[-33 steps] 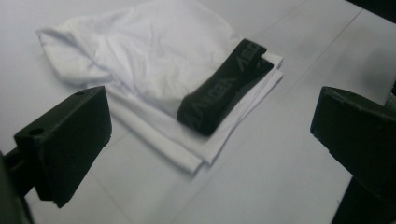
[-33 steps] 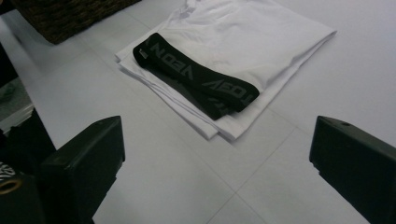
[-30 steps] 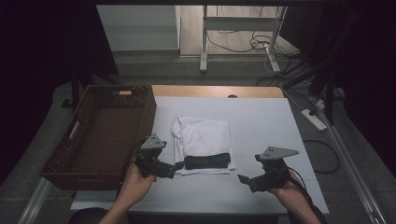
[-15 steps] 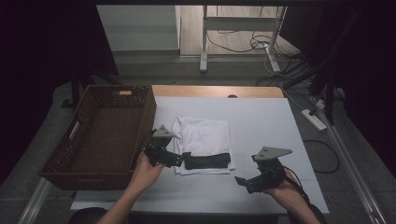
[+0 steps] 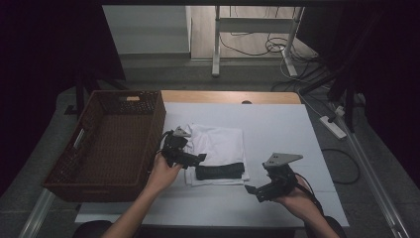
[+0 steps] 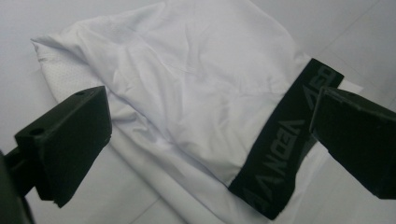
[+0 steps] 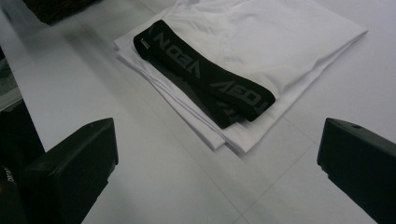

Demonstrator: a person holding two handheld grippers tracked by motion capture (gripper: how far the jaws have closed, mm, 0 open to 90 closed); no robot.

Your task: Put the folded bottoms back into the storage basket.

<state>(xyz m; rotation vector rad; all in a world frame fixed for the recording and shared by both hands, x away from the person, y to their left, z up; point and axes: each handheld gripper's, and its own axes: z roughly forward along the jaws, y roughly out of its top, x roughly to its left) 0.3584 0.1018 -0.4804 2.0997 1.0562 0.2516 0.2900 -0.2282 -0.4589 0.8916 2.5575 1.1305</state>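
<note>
A folded white garment [image 5: 218, 144] with a black lettered waistband [image 5: 220, 171] lies mid-table. My left gripper [image 5: 194, 159] hovers at its left edge, jaws open and wide apart. The left gripper view looks down on the white cloth [image 6: 187, 79] and the waistband [image 6: 285, 149] between those open jaws [image 6: 219, 140]. My right gripper [image 5: 253, 191] is held low over bare table to the garment's front right, open and empty. In the right gripper view the folded stack [image 7: 271, 42] and the waistband [image 7: 205, 74] lie ahead of its open jaws [image 7: 219, 168].
A brown wicker basket [image 5: 94, 148] stands at the table's left, close to my left hand. The white tabletop [image 5: 277, 129] stretches right of the garment. Beyond the far wooden edge [image 5: 228, 96] are a floor, cables and a stand's legs.
My left gripper has moved away from the person and to the right, up to the garment's left edge. The right gripper has shifted slightly left.
</note>
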